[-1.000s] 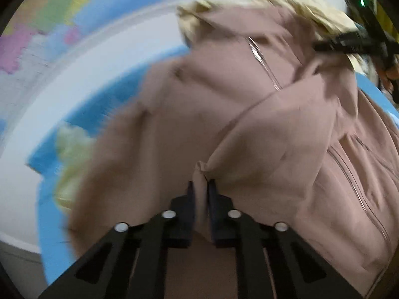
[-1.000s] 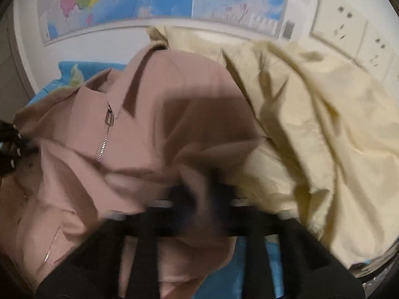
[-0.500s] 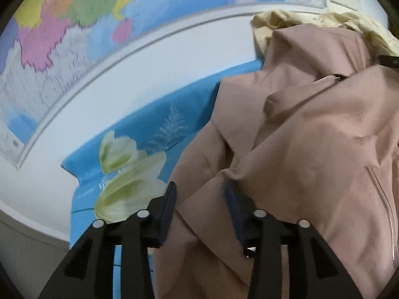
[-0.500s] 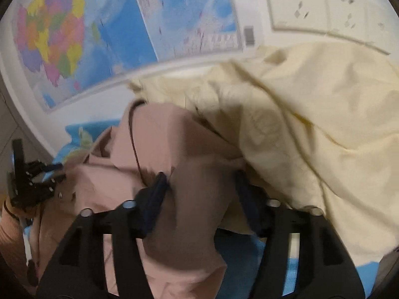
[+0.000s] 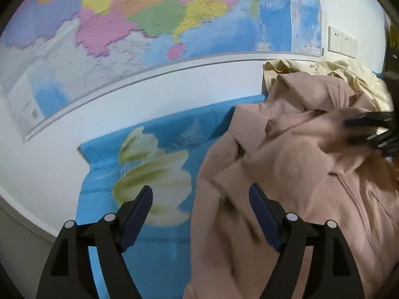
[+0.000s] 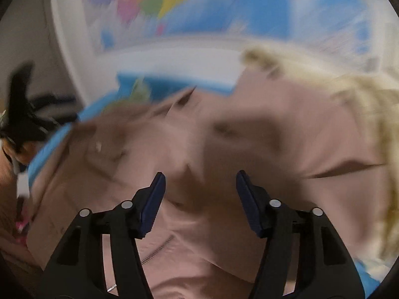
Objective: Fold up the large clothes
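A dusty-pink zip jacket (image 5: 294,174) lies crumpled on a blue flowered cloth (image 5: 154,154); it fills the blurred right wrist view (image 6: 249,149) too. My left gripper (image 5: 200,208) is open and empty, its right finger over the jacket's left edge. My right gripper (image 6: 200,194) is open and empty just above the jacket, and shows as a dark blur at the right edge of the left wrist view (image 5: 374,129). The left gripper shows at the far left of the right wrist view (image 6: 22,114).
A cream garment (image 5: 349,79) is heaped behind the jacket against the wall; it also shows in the right wrist view (image 6: 369,94). A wall map (image 5: 149,17) and wall sockets (image 5: 341,42) hang above. The cloth's left edge (image 5: 82,194) drops off beside a white wall.
Both grippers let go of the pink jacket and opened wide. The left gripper moved left, off the fold. The right gripper swung quickly left over the jacket.
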The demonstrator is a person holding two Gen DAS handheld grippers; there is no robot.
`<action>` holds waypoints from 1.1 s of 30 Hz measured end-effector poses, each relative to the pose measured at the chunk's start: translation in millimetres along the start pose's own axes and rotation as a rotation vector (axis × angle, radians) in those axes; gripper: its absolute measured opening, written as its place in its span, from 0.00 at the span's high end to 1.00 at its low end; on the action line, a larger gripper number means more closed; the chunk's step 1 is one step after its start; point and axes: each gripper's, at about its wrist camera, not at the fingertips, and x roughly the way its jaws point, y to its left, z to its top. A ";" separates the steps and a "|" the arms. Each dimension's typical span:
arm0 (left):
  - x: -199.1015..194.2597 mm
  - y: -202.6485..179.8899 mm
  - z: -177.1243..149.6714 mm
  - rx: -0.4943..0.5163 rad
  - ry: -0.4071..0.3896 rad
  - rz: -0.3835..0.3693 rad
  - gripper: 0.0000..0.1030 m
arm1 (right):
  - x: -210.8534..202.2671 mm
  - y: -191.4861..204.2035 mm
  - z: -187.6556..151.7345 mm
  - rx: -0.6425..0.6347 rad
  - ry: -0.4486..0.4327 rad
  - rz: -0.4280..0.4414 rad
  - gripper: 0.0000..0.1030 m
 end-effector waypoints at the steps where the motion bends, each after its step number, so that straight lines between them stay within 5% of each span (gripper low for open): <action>1: -4.4 0.2 -7.5 0.003 0.006 0.006 0.23 | 14.7 4.0 -0.2 -0.007 0.033 -0.008 0.44; 4: -13.2 -0.2 -34.1 0.004 0.046 -0.013 0.19 | 48.3 0.1 1.1 0.035 0.116 -0.036 0.43; 10: -29.6 -15.1 -87.1 0.010 0.093 -0.120 0.19 | 25.7 24.3 3.0 0.033 0.075 0.085 0.37; 12: -28.6 -21.4 -96.1 0.032 0.114 -0.131 0.33 | 15.5 44.8 0.9 -0.006 0.068 0.140 0.33; 14: -22.4 -21.9 -101.4 0.034 0.159 -0.134 0.75 | 9.0 64.4 -1.2 -0.037 0.072 0.197 0.33; 16: -16.2 -5.3 -101.7 -0.029 0.199 -0.135 0.96 | 7.9 90.1 -6.9 -0.078 0.095 0.274 0.33; 20: -33.9 37.5 -85.9 -0.136 0.125 -0.095 0.98 | 7.6 142.8 -16.0 -0.148 0.130 0.444 0.33; 26: -60.0 52.3 -56.4 -0.132 0.042 -0.069 0.98 | 27.5 244.7 -30.3 -0.243 0.233 0.738 0.30; 31: -58.6 42.5 -64.3 -0.114 0.062 -0.052 0.95 | 60.1 307.5 -49.5 -0.319 0.329 0.714 0.25; 32: -58.0 42.6 -68.7 -0.123 0.069 -0.044 0.92 | 64.9 311.5 -52.3 -0.308 0.344 0.718 0.26; 33: -57.4 42.4 -71.6 -0.134 0.073 -0.051 0.89 | 71.0 315.9 -54.3 -0.297 0.354 0.719 0.40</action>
